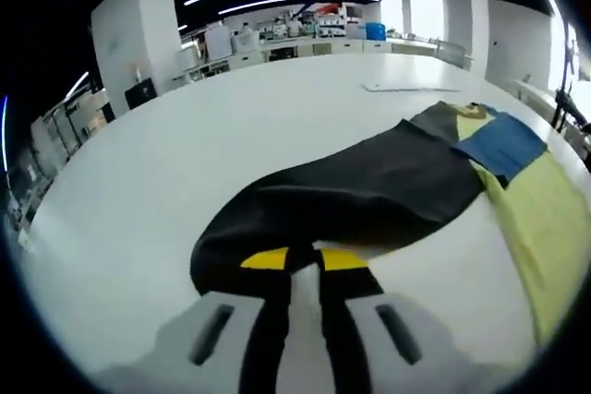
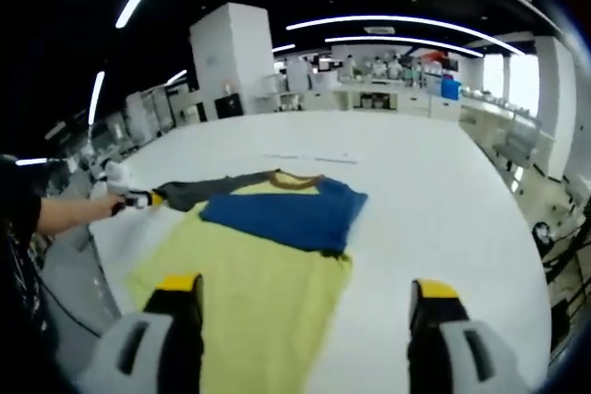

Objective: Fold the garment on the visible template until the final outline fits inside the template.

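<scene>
A garment lies flat on the white table [image 1: 185, 163]: yellow-green body [image 2: 249, 283], blue part [image 2: 282, 209] folded over its top, brown collar [image 2: 297, 179]. Its dark grey sleeve [image 1: 369, 191] stretches out to my left gripper [image 1: 305, 260], whose yellow-tipped jaws stand close together and are shut on the sleeve's end. In the right gripper view, the left gripper [image 2: 138, 198] holds the sleeve [image 2: 199, 191] at the table's left edge, with a person's arm behind it. My right gripper [image 2: 307, 288] hovers open over the yellow body's near end, nothing between its jaws.
A thin pale outline [image 1: 411, 88] lies on the table beyond the collar, also visible in the right gripper view as a faint outline [image 2: 309, 157]. White benches with lab gear [image 2: 388, 80] stand at the far end. The table edge [image 2: 102, 256] drops off left of the garment.
</scene>
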A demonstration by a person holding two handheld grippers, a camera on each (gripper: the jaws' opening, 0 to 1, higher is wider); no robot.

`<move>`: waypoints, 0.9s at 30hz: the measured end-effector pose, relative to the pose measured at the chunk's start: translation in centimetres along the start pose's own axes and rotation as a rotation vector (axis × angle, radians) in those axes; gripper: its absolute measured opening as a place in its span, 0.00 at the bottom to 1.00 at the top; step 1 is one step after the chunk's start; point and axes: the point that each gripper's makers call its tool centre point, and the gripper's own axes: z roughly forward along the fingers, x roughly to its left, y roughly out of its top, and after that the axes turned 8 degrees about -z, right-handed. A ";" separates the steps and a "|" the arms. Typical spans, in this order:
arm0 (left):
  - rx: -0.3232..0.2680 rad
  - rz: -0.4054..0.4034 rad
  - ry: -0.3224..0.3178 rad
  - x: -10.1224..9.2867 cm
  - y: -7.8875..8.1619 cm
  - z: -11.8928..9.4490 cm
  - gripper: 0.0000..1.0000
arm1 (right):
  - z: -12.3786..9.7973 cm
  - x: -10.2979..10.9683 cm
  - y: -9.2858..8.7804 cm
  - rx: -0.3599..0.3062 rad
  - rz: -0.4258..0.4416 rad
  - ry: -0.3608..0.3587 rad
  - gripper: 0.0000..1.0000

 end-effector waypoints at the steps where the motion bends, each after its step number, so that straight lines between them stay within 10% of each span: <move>1: -0.001 0.004 0.005 0.0 0.0 0.0 0.03 | -0.1 0.0 0.1 -0.004 0.001 0.002 0.93; 27: 0.003 -0.020 0.035 3.4 -1.3 -4.6 0.00 | -0.9 0.8 1.2 -0.048 -0.008 0.020 0.91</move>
